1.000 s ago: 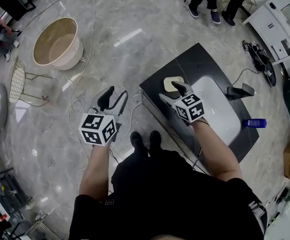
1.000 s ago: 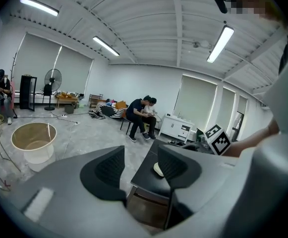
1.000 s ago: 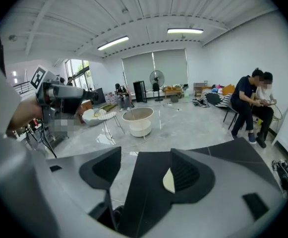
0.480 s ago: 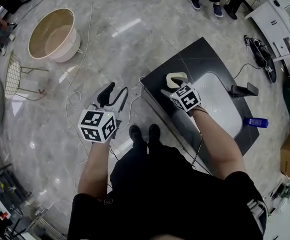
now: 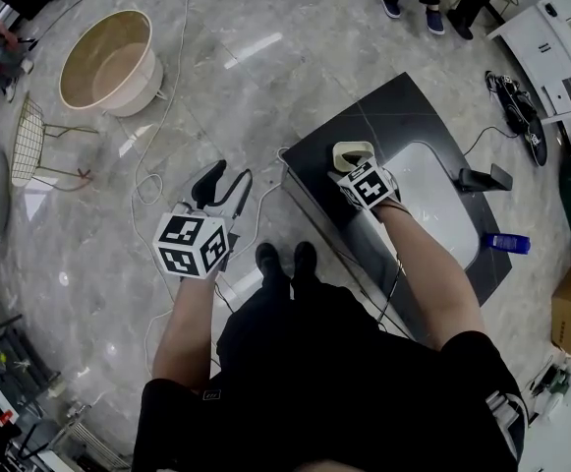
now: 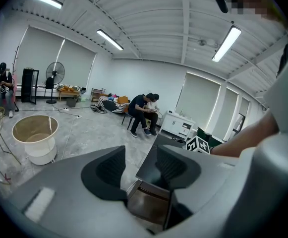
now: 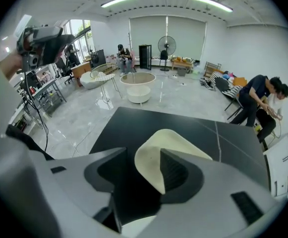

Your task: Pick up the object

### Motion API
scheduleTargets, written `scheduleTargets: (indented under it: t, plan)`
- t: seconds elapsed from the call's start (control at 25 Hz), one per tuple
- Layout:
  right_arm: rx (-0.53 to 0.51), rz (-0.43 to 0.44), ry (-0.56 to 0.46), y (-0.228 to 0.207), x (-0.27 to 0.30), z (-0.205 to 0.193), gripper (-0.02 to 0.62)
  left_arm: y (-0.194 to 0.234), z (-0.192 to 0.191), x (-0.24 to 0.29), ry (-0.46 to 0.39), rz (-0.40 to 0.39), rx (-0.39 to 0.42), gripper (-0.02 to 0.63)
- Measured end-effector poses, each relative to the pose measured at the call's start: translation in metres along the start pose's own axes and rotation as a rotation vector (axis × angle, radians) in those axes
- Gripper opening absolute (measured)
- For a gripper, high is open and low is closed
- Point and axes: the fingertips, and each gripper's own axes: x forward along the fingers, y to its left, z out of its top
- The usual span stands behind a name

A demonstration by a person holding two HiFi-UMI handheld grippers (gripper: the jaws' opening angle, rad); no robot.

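Object (image 7: 176, 139): cream, smooth and matte, of rounded-square outline with a raised rim. It lies flat on the tabletop (image 5: 408, 116), toward one corner. Tabletop: black slab, dull and stone-like, straight-edged, crossed by a thin pale seam. Right gripper (image 7: 143, 168): grey moulded body with two dark ribbed pads. It is pitched steeply down over the object, its jaws apart and just lately closing. The object's rim stands between them — the left pad is parted from it by a dark gap, and the right pad lies over the hollow side, contact not certain. Left gripper (image 6: 140, 167): same grey shell and ribbed black pads, with a white cube of black square markers at its back. It is held out over the floor (image 5: 246, 57) beside the tabletop, jaws apart, nothing between them. Floor: grey marbled stone, polished, catching streaks of ceiling light. Tub (image 5: 138, 91): round, cream-walled, tan inside — standing on the floor well apart from the tabletop.
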Motion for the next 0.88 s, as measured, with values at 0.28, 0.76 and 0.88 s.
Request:
scheduleTargets:
  t: [0.28,0.76,0.88]
  plan:
    - [-0.105,0.005,0.079,0.01,0.007,-0.004,0.136,0.0,-0.001,-0.009,-0.007,0.007,0.001,0.207]
    - [-0.224,-0.06,0.128,0.019,0.001,-0.004,0.037,-0.011,-0.004,-0.02,-0.013,-0.009,-0.003,0.206]
    - [-0.161,-0.068,0.088,0.019,-0.009,0.002,0.035,-0.008,-0.001,-0.025,-0.02,-0.012,0.003,0.204]
